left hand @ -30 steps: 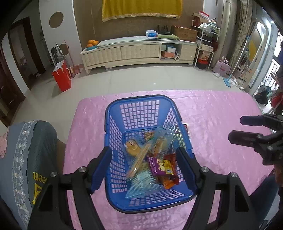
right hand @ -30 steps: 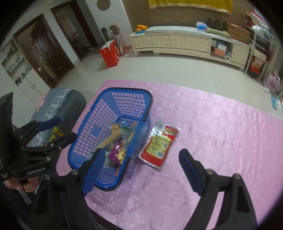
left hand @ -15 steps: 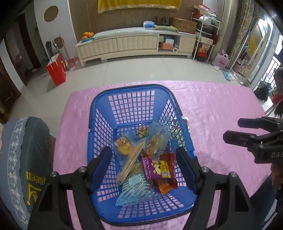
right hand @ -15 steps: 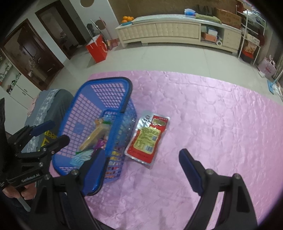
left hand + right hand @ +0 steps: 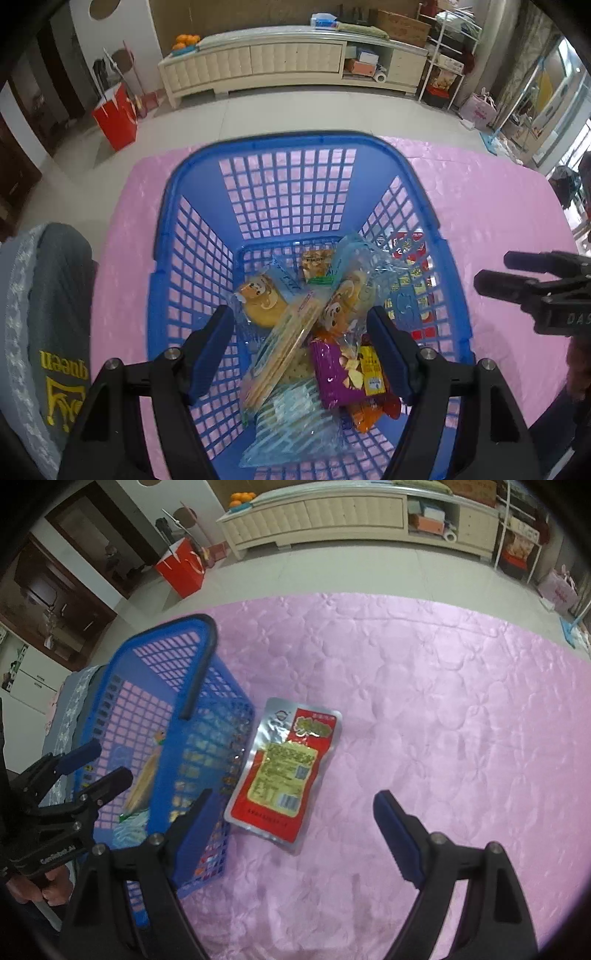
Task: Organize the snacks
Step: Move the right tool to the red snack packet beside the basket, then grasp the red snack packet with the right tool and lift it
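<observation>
Basket [image 5: 288, 195]: blue plastic, square lattice walls. Tablecloth [image 5: 424, 701]: glossy pink, embossed floral quilting. Pouch [image 5: 284, 771] on the cloth: red, silver border, yellow label panel. Inside the basket: purple packet [image 5: 332, 373], clear blue-striped wrapper [image 5: 291, 421], orange packet [image 5: 365, 411].

Red and silver snack packet [image 5: 286, 771] flat on pink tablecloth [image 5: 443, 701], just beside blue basket [image 5: 162, 686], right gripper [image 5: 295, 823] jaws wide apart, empty, left gripper [image 5: 92, 764] at far left
</observation>
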A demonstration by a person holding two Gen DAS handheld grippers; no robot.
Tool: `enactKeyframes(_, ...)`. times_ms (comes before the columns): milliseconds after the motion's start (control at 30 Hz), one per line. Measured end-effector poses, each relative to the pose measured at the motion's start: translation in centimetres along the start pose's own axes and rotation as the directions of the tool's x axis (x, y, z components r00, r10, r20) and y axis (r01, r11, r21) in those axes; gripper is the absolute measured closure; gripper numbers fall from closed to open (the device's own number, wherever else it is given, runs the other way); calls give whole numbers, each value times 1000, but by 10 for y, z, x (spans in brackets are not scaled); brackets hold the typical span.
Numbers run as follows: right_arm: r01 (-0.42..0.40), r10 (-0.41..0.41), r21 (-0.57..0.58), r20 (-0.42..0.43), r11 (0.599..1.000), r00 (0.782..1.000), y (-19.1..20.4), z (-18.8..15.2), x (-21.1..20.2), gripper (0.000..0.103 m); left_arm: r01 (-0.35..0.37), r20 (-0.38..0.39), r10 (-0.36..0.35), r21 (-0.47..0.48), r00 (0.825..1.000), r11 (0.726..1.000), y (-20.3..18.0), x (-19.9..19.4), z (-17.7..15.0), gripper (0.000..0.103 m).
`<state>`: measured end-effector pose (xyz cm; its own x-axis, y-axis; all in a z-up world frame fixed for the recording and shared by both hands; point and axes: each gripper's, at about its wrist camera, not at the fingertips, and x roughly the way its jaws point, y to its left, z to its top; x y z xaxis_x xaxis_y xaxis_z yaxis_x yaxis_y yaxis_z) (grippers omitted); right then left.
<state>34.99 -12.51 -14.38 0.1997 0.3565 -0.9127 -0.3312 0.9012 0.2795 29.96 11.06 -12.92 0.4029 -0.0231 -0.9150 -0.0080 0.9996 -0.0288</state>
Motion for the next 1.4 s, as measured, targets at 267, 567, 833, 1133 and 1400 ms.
enactKeyframes(267,-13,16,38,-67,999,998,-13,5,44,24,-26,-29,26,5,999,1000,4,22,3,30)
enactKeyframes(567,-95,107,99,-127,991,986,-19,-1,78,51,-10,-22,10,21,1000,1000,1,19,4,31)
enactKeyframes(833,-58,63,53,-101,997,993,-10,-2,78,84,-11,-18,12,28,1000,1000,-1,19,2,31)
enactKeyframes(1133,-15,12,-50,-54,999,998,10,-21,49,99,-18,1,18,14,1000,1000,4,11,-7,31)
enactKeyframes(1400,18,-14,-115,39,993,999,28,-37,-17,100,-3,57,2,19,998,1000,-2,-26,-21,31)
